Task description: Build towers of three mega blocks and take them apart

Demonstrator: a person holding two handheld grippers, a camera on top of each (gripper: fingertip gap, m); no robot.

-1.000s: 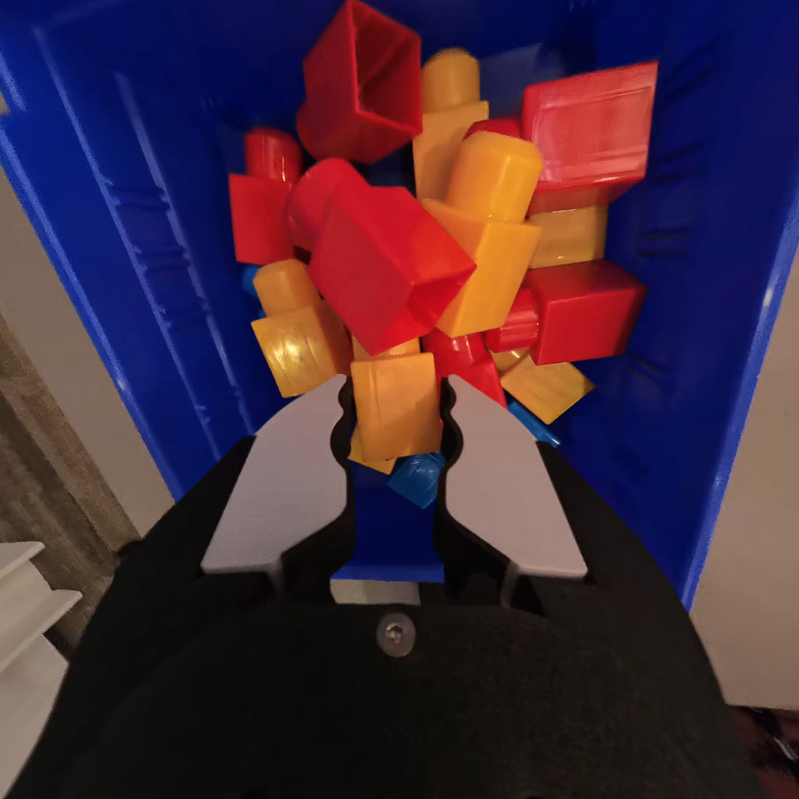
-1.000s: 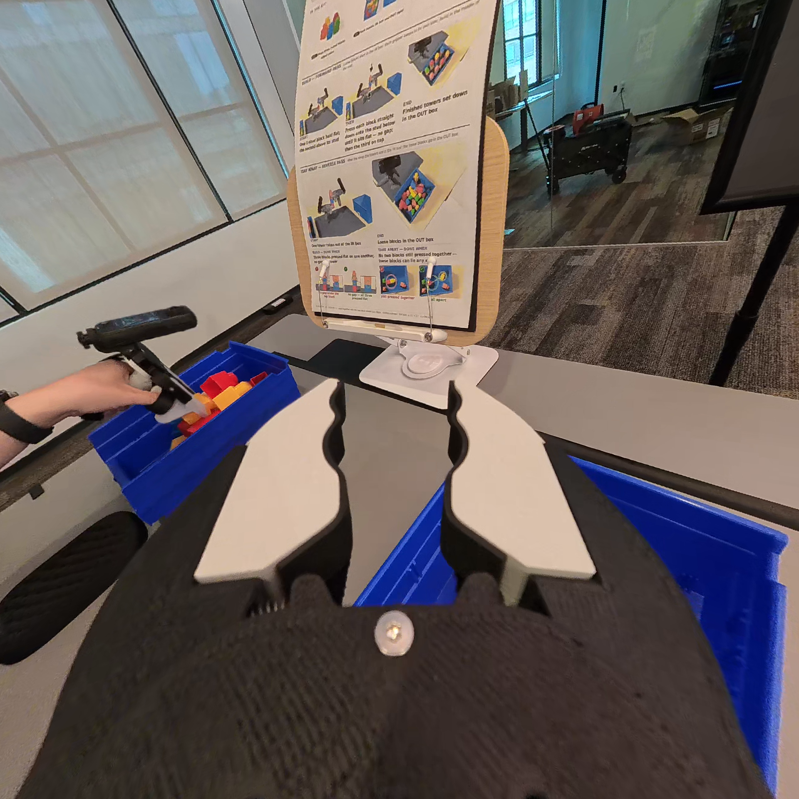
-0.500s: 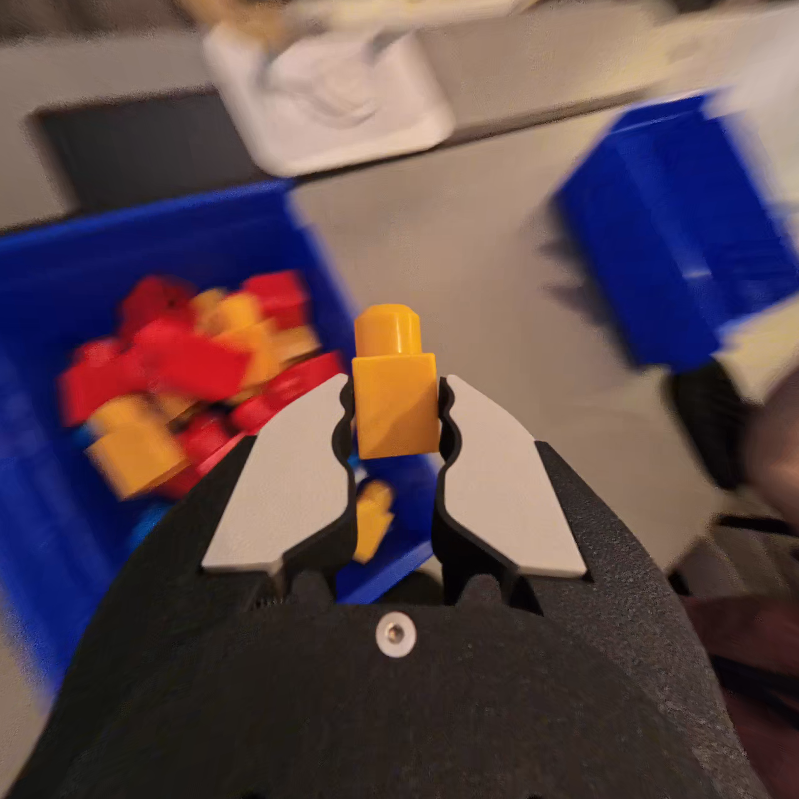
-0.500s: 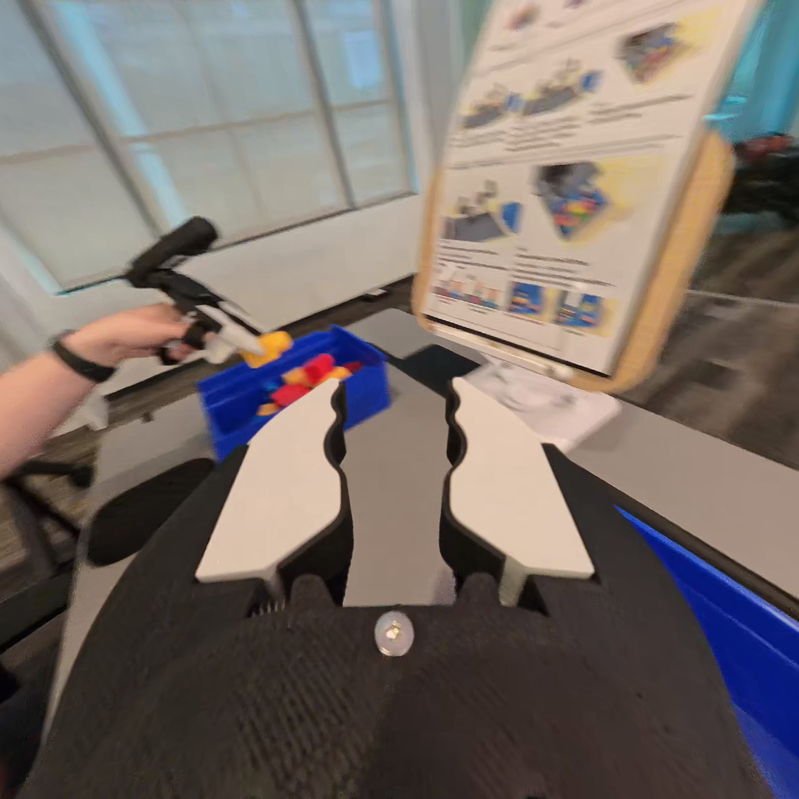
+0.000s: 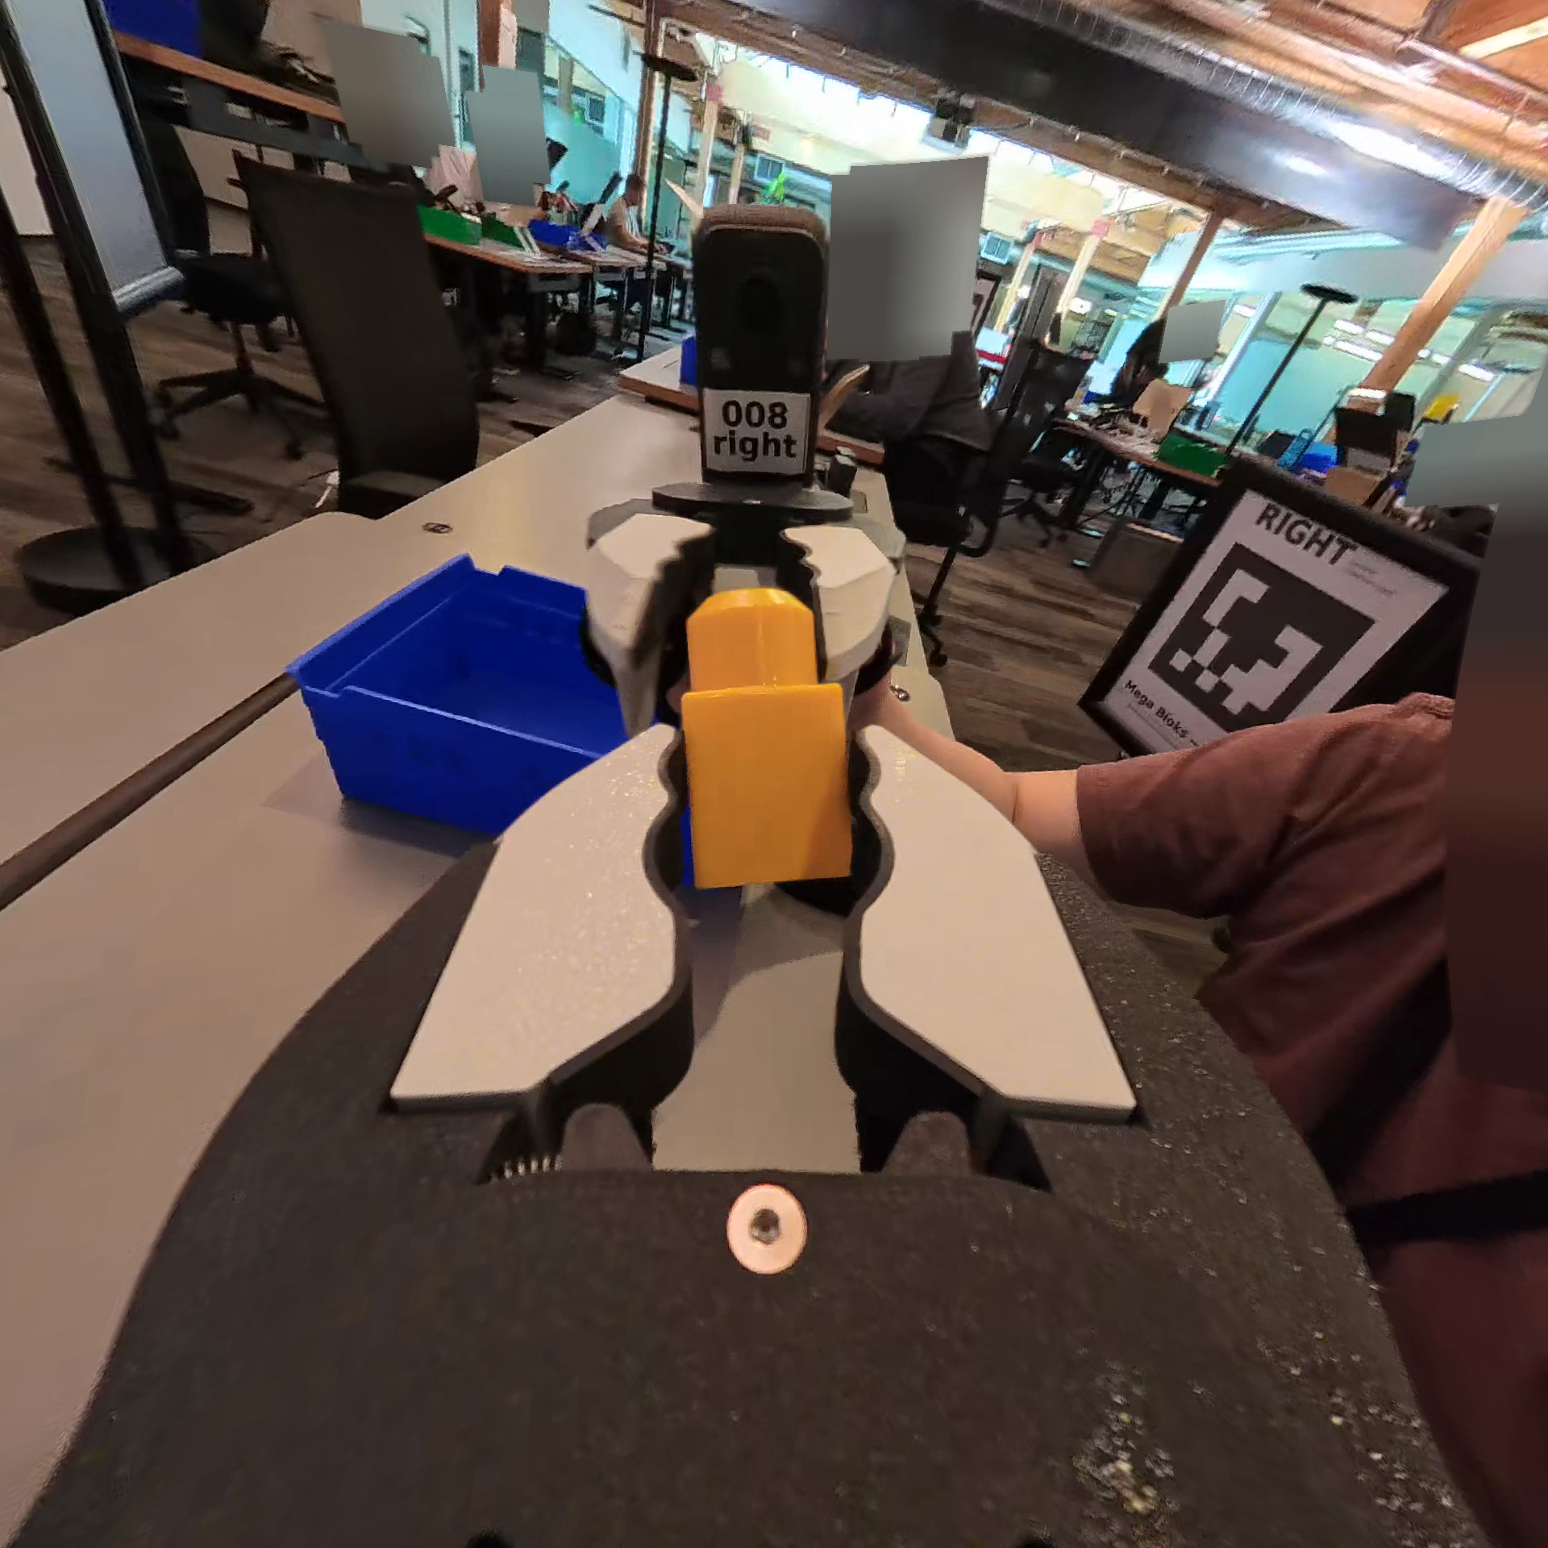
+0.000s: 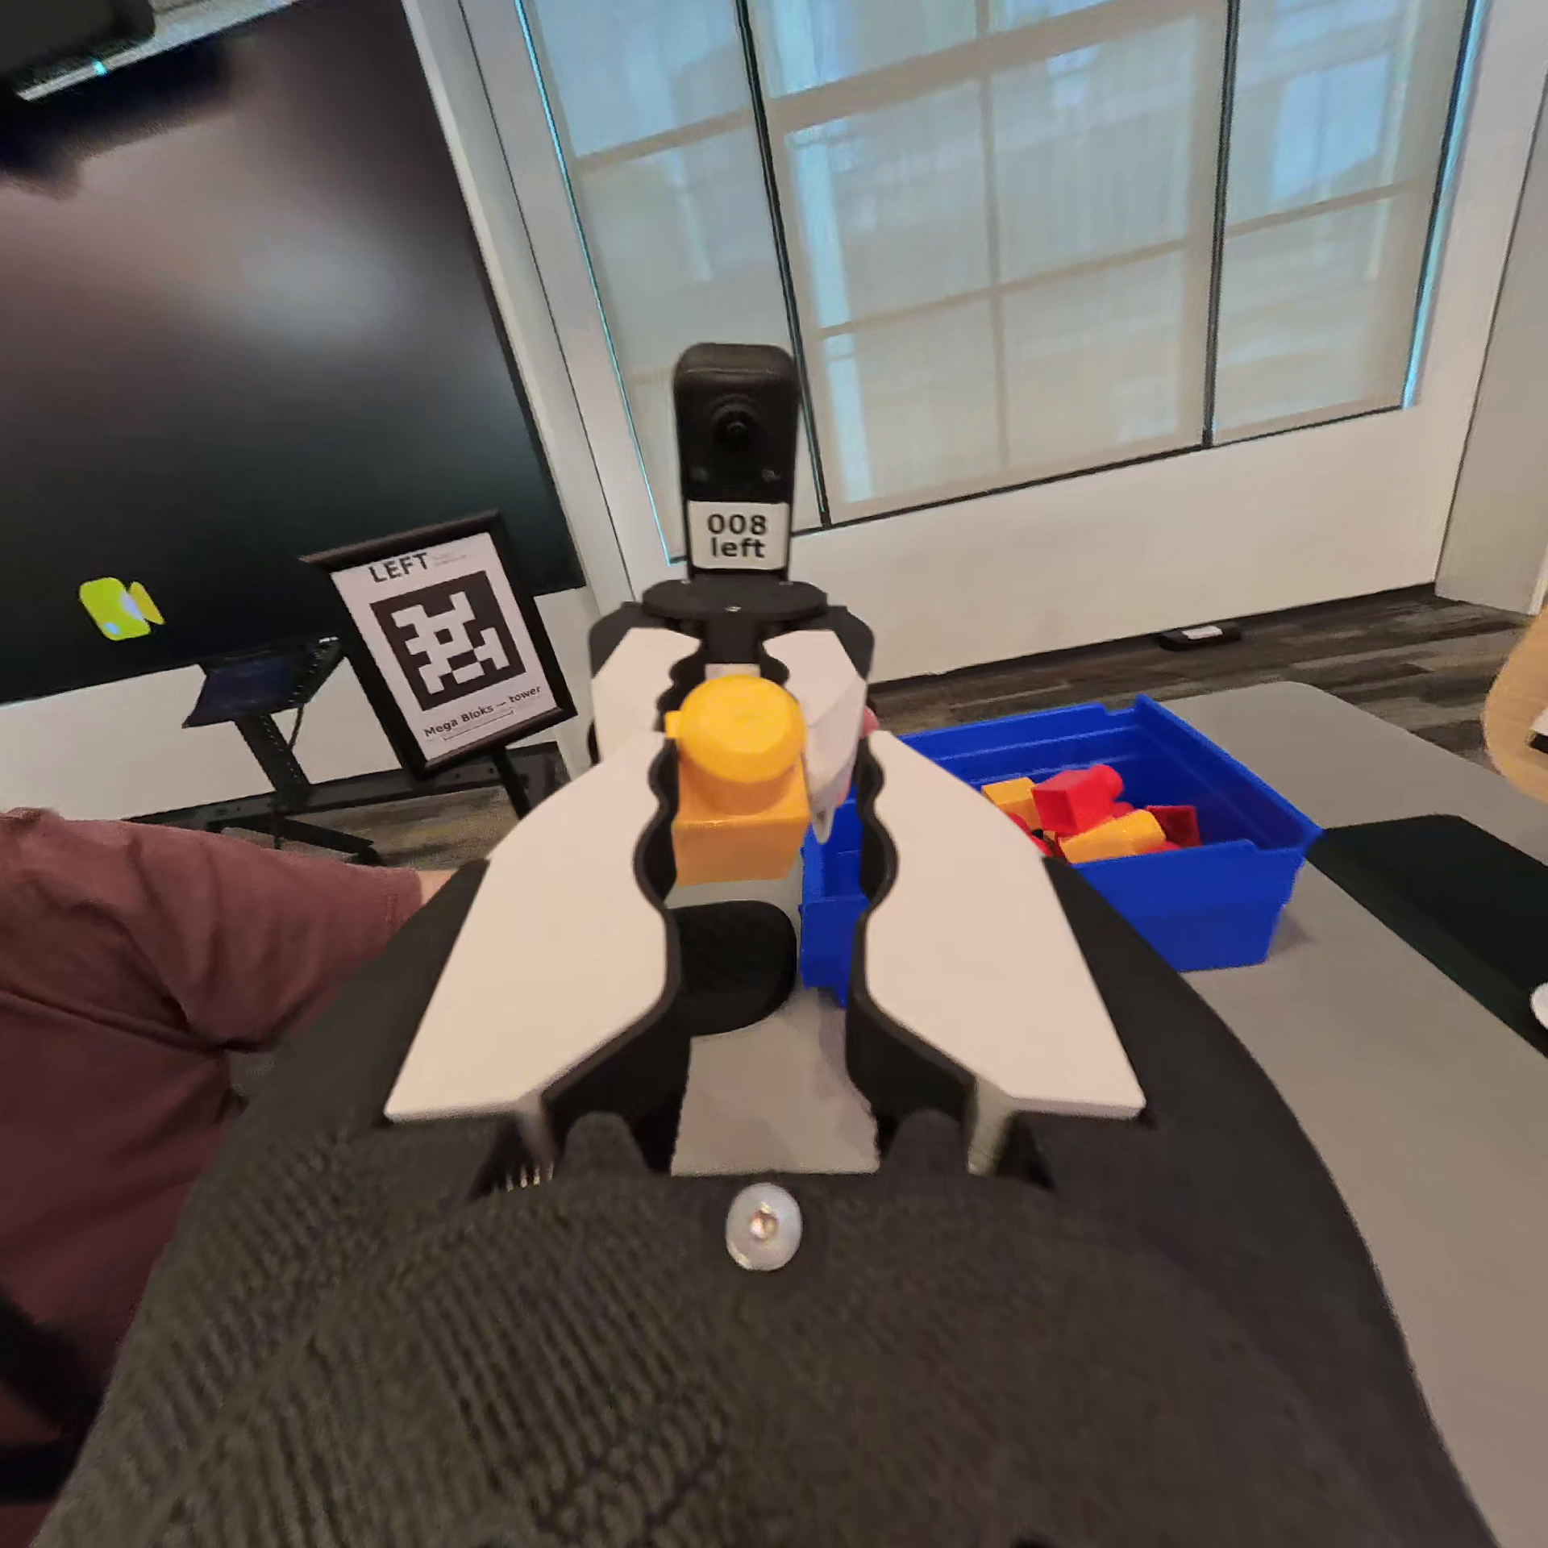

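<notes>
Grey table (image 5: pixel 209 879) in open office, windows behind. Left gripper (image 5: pixel 766 779) clamps yellow block (image 5: pixel 766 787), stud forward, above table. Right gripper (image 6: pixel 758 804) faces it, jaws apart around stud, not pressing. Blue bin (image 6: pixel 1189 905) holds red and yellow blocks (image 6: pixel 1089 808); second blue bin (image 5: pixel 436 754) near.

A framed marker sign (image 6: pixel 452 645) stands on a dark stand at the far left of the right wrist view, in front of a large black screen (image 6: pixel 234 352). Tall paned windows (image 6: pixel 1047 251) fill the far wall to the right. In the left wrist view, a second framed marker sign (image 5: pixel 1265 620) leans at the right. A tall black office chair (image 5: pixel 360 335) stands far left on the wood floor, and rows of desks (image 5: pixel 536 251) run behind it under exposed ceiling beams (image 5: pixel 1256 109).
</notes>
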